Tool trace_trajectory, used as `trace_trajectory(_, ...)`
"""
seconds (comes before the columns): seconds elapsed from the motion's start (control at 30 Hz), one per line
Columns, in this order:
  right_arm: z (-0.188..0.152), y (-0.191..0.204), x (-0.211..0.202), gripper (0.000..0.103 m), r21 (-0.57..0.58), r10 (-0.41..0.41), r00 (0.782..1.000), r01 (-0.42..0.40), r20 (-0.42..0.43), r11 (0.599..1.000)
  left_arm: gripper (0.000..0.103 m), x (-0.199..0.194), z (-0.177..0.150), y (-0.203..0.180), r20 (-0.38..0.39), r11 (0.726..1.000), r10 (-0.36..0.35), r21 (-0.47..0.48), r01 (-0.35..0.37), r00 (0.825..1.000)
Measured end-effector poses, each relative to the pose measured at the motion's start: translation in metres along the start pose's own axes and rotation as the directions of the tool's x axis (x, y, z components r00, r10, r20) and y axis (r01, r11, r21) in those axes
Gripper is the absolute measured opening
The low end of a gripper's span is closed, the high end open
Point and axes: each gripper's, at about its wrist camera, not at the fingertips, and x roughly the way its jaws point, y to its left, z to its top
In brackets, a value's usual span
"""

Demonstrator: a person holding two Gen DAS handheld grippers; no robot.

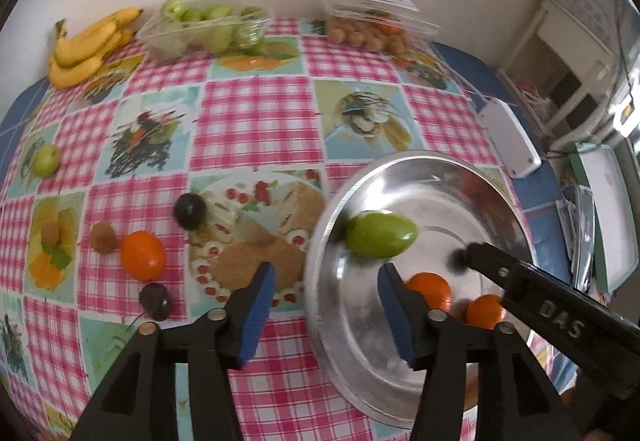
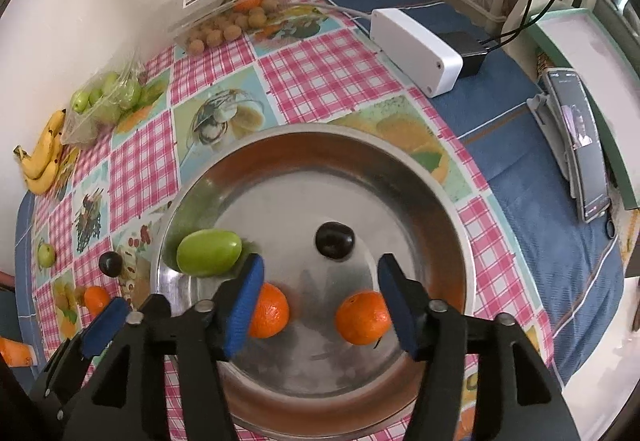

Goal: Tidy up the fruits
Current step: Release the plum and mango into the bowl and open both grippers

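Observation:
A steel plate point(image 2: 448, 201) point(image 1: 492, 193) holds a green fruit point(image 2: 209, 252) point(image 1: 381, 233), two oranges point(image 2: 269, 310) point(image 2: 362, 317) and a dark plum point(image 2: 334, 241). My right gripper point(image 2: 320, 301) is open and empty above the plate, between the oranges. My left gripper point(image 1: 326, 305) is open and empty over the plate's left rim. On the cloth to the left lie an orange point(image 1: 143, 255), two dark plums point(image 1: 190, 210) point(image 1: 155, 301), a brown fruit point(image 1: 103, 237) and a green fruit point(image 1: 45, 159).
Bananas point(image 1: 86, 45), a clear tub of green fruits point(image 1: 204, 27) and a clear box of brown fruits point(image 1: 372, 29) stand along the wall. A white box point(image 2: 416, 51) and a phone point(image 2: 580, 137) lie at the right on the blue cloth.

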Motion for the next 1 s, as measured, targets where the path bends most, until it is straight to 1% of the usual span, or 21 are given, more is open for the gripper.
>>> trace_trajectory(0.03,0.0,0.0,0.0,0.064,-0.003,-0.003,1.0,0.003,-0.001,1.0,0.062,0.001,0.001,0.006,-0.006,1.0,0.011,-0.019,-0.011,1.0)
trace_trajectory(0.1,0.0,0.002,0.001,0.068,-0.012,-0.009,1.0,0.009,-0.007,1.0,0.065,0.001,0.001,0.015,-0.017,0.998,0.042,-0.056,-0.043,0.999)
trace_trajectory(0.17,0.0,0.003,0.004,0.069,-0.021,-0.013,1.0,0.012,-0.018,1.0,0.066,0.002,0.001,0.027,-0.033,0.992,0.081,-0.097,-0.084,0.996)
trace_trajectory(0.3,-0.003,0.008,0.009,0.069,-0.048,-0.019,0.999,0.017,-0.04,0.999,0.07,0.003,0.001,0.041,-0.05,0.983,0.108,-0.141,-0.114,0.993)
trace_trajectory(0.37,-0.004,0.011,0.011,0.07,-0.061,-0.023,0.999,0.02,-0.048,0.998,0.071,0.005,0.0,0.046,-0.066,0.98,0.115,-0.154,-0.124,0.991)
trace_trajectory(0.5,-0.007,0.015,0.012,0.071,-0.083,-0.032,0.998,0.028,-0.055,0.996,0.071,0.007,-0.001,0.05,-0.085,0.978,0.123,-0.161,-0.136,0.989)
trace_trajectory(0.6,-0.008,0.016,0.013,0.076,-0.092,-0.036,0.998,0.031,-0.058,0.995,0.077,0.004,0.0,0.049,-0.073,0.98,0.142,-0.133,-0.151,0.987)
trace_trajectory(0.7,-0.01,0.016,0.014,0.076,-0.098,-0.043,0.997,0.038,-0.058,0.994,0.078,0.004,0.001,0.05,-0.072,0.979,0.143,-0.135,-0.152,0.987)
trace_trajectory(0.83,-0.01,0.019,0.017,0.077,-0.117,-0.05,0.997,0.043,-0.062,0.992,0.079,0.006,0.001,0.054,-0.089,0.976,0.15,-0.143,-0.162,0.985)
trace_trajectory(0.87,-0.01,0.019,0.018,0.081,-0.12,-0.051,0.997,0.044,-0.063,0.992,0.079,0.006,0.0,0.055,-0.09,0.976,0.152,-0.145,-0.164,0.984)
trace_trajectory(0.9,-0.01,0.019,0.018,0.086,-0.122,-0.051,0.997,0.043,-0.063,0.992,0.081,0.006,0.0,0.055,-0.09,0.975,0.154,-0.147,-0.167,0.984)
trace_trajectory(0.93,-0.01,0.019,0.018,0.087,-0.123,-0.049,0.997,0.041,-0.062,0.992,0.088,0.006,0.0,0.056,-0.089,0.974,0.159,-0.148,-0.171,0.983)
trace_trajectory(0.97,-0.011,0.02,0.018,0.087,-0.125,-0.045,0.997,0.037,-0.061,0.991,0.092,0.005,0.0,0.056,-0.086,0.973,0.164,-0.148,-0.175,0.983)
trace_trajectory(1.0,-0.011,0.02,0.017,0.089,-0.126,-0.041,0.997,0.034,-0.058,0.991,0.102,0.004,0.0,0.056,-0.08,0.973,0.169,-0.146,-0.179,0.982)
